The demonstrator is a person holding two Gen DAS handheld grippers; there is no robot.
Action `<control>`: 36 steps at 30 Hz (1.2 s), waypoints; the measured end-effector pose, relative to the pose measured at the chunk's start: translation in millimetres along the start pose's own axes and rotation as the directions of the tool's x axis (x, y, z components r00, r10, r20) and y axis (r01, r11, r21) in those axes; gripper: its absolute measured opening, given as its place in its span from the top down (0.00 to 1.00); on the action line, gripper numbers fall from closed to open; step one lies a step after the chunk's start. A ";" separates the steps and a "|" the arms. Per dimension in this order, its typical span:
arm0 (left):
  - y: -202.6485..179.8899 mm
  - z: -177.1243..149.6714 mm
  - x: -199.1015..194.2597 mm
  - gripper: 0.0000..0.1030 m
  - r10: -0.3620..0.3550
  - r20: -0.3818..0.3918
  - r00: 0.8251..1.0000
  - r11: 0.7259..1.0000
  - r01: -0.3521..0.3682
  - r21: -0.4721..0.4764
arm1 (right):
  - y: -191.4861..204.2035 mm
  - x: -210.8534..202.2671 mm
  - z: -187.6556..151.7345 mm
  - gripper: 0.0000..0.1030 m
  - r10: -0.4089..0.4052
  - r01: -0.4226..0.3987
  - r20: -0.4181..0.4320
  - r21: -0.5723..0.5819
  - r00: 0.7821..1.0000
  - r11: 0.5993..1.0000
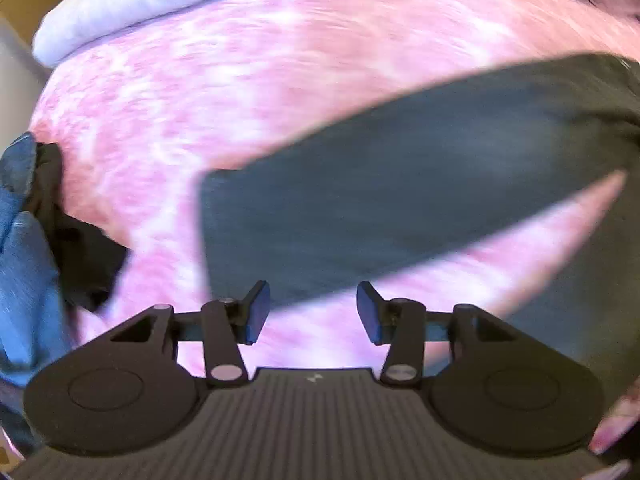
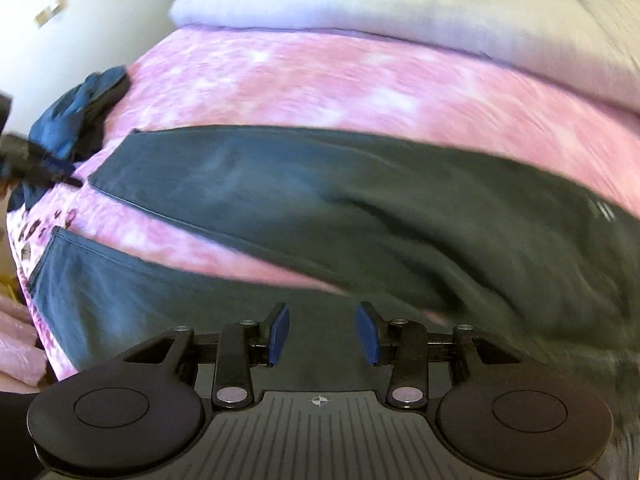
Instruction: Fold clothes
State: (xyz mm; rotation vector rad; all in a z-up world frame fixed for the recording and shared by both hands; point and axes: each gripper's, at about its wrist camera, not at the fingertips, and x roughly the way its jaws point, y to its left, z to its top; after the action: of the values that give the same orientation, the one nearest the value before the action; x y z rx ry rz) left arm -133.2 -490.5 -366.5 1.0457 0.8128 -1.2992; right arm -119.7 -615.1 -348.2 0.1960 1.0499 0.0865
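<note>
Surface: a pink-and-white mottled bedspread (image 2: 360,80) covers a bed and carries everything.
Trousers: a pair of dark grey-green fabric trousers (image 2: 360,200) lies spread flat across the middle of the bedspread, its two legs splayed apart with a wedge of pink showing between them; both leg hems point toward the bed's left edge in the right wrist view.
Leg end: in the left wrist view one straight-cut leg (image 1: 360,200) reaches to just ahead of the left gripper.
Left gripper: the left gripper (image 1: 313,312) hovers over the bedspread at the leg's hem, its blue-padded fingers spread apart and holding nothing.
Right gripper: the right gripper (image 2: 323,334) hangs above the nearer leg, jaws parted and empty; whether the pads touch the cloth is hard to tell through the blur.
Other clothes: a crumpled pile of blue denim and dark cloth (image 2: 76,120) sits at the bed's left edge, apart from the trousers.
Far edge: a folded pale lilac blanket (image 2: 360,12) lies along the far edge of the bed.
</note>
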 end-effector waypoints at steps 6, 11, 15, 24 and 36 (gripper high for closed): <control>113.8 23.5 56.5 0.52 -0.161 0.117 0.980 0.987 0.160 0.019 | 68.0 45.1 21.9 0.59 -0.102 0.104 -0.034 0.078 0.994 0.992; 151.7 49.3 117.6 0.52 -0.313 0.088 0.946 0.933 0.289 0.216 | 117.8 84.3 36.5 0.59 -0.130 0.146 -0.100 0.181 0.987 0.973; 155.6 68.4 152.4 0.60 -0.470 -0.037 0.882 0.841 0.460 0.284 | 154.8 93.4 43.2 0.59 -0.106 0.123 -0.116 0.156 0.988 0.980; 173.6 111.6 122.3 0.83 -0.468 0.060 0.882 0.843 0.426 0.329 | 166.0 99.5 37.9 0.59 -0.123 0.159 -0.163 0.230 0.979 0.960; 168.8 123.2 132.7 0.72 -0.275 0.083 0.958 0.915 0.234 0.329 | 160.9 70.6 6.2 0.58 -0.178 0.228 -0.175 0.326 0.968 0.918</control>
State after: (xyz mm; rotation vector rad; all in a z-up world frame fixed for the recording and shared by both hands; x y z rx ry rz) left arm 39.9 -658.7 -421.5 1.1179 0.6717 -1.7462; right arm -75.7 -446.6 -372.9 0.4005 1.2187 -0.2787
